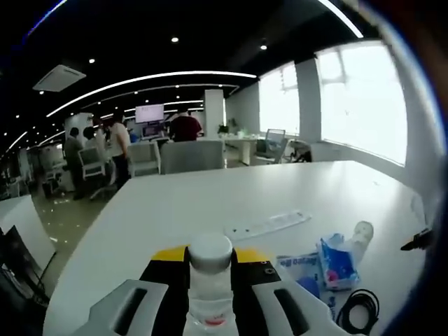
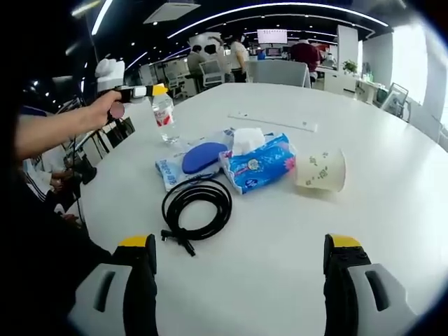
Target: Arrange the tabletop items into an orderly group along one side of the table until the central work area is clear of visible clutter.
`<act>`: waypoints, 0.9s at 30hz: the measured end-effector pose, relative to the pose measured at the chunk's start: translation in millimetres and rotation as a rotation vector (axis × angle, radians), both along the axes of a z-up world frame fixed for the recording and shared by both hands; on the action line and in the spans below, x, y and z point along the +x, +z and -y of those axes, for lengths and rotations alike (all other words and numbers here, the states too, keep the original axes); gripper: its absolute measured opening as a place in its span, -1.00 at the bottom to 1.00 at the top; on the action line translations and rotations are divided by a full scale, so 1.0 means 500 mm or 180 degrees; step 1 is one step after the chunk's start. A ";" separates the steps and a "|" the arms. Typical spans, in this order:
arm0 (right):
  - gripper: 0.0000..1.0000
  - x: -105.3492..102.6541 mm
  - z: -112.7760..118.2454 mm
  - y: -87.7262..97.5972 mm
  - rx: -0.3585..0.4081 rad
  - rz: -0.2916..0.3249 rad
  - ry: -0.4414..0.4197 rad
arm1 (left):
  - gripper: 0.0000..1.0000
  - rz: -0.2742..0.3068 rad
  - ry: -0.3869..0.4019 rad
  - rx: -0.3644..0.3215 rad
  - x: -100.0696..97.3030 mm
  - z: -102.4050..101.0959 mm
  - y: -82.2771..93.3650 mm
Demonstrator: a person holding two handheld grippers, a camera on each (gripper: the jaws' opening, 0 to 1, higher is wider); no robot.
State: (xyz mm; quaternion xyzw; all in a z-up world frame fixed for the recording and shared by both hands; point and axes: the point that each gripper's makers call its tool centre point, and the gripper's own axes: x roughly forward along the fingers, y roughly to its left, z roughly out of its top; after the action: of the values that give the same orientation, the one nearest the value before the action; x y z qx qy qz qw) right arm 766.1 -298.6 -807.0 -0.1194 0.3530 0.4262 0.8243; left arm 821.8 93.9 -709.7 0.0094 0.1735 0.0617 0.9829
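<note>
On the white table (image 2: pixel 392 203) in an open office, our left gripper (image 2: pixel 136 92) clamps the water bottle (image 2: pixel 164 112), lifted beyond the tissue pack (image 2: pixel 262 165). Beside the pack lie a coiled cable (image 2: pixel 197 202) and a paper cup (image 2: pixel 323 170). Our right gripper (image 2: pixel 238 280) is spread wide, holding nothing.

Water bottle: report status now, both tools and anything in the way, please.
Left tool shut on water bottle, lifted near table edge. Right tool open, empty. Cable coil, tissue pack, paper cup clutter centre.

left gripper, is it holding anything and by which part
Yes: the left gripper is shut on the water bottle, gripping it just below the white cap and holding it above the table. The right gripper is open, holding nothing.
</note>
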 end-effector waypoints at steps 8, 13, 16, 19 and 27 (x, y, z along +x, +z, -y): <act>0.91 -0.001 0.009 0.001 0.0015 0.0001 -0.0066 | -0.63 -0.0042 -0.0485 -0.0073 0.007 0.001 0.025; 0.91 0.001 0.013 0.001 0.0015 0.0003 -0.0100 | -0.63 -0.0080 -0.0749 -0.0117 0.008 -0.001 0.017; 0.91 0.001 0.012 0.003 0.0009 0.0012 -0.0107 | -0.63 -0.0102 -0.0864 -0.0162 0.006 0.000 0.010; 0.91 0.003 0.013 0.002 0.0002 0.0018 -0.0114 | -0.63 -0.0147 -0.1048 -0.0201 0.004 0.018 0.007; 0.91 0.000 0.015 0.001 -0.0028 0.0015 -0.0141 | -0.63 -0.0197 -0.1340 -0.0125 0.009 0.047 0.002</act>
State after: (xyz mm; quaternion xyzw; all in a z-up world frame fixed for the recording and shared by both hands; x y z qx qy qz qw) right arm 766.2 -305.9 -806.7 -0.1162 0.3555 0.4060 0.8338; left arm 826.1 70.5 -708.5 0.0282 0.1990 -0.1487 0.9682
